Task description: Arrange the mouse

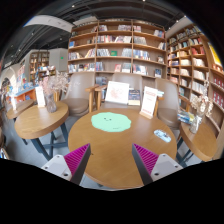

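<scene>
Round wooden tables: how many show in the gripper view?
3. One round table lies just ahead of the open tool and carries a green mat. A second stands to its left, a third to its right. Others may be hidden.

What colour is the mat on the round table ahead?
Light green mat, clearest in the gripper view, beyond the open claw.

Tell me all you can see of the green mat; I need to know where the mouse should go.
The mat is pale green, flat and thin, with a wavy, roughly rounded outline. It lies near the middle of the round wooden table, beyond the open claw, nothing resting on it. Behind it stand books on display; a small mouse lies apart on the tabletop to one side of it.
</scene>
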### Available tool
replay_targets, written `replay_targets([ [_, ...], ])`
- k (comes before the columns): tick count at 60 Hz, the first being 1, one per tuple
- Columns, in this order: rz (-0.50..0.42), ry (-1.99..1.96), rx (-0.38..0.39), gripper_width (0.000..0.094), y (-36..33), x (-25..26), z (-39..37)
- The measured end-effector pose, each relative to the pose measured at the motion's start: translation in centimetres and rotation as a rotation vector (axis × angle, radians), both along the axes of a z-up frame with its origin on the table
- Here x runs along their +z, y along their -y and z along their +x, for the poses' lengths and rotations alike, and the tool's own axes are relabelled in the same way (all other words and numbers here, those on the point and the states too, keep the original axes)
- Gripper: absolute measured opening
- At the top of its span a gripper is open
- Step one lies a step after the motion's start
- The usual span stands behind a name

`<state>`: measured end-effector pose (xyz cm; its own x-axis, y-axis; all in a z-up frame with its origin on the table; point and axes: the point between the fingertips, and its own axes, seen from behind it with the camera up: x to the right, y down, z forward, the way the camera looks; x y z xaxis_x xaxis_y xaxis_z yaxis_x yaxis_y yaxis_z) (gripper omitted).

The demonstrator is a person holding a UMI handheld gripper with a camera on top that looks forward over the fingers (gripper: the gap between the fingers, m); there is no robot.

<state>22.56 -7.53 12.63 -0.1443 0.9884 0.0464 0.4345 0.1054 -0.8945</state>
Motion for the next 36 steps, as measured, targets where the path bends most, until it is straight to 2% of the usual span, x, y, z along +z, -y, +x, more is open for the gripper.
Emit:
replay_targets([
  [7,-0.008,0.01,-0.019,0.0854,-4.4,-2.1,-1.0],
  [15,0.025,0.021,-0.077,0.0857,-10.3,-3.4,-3.0],
  [36,0.06,0.05,-0.27,0.0852,-24.2,-5.5,-5.6],
])
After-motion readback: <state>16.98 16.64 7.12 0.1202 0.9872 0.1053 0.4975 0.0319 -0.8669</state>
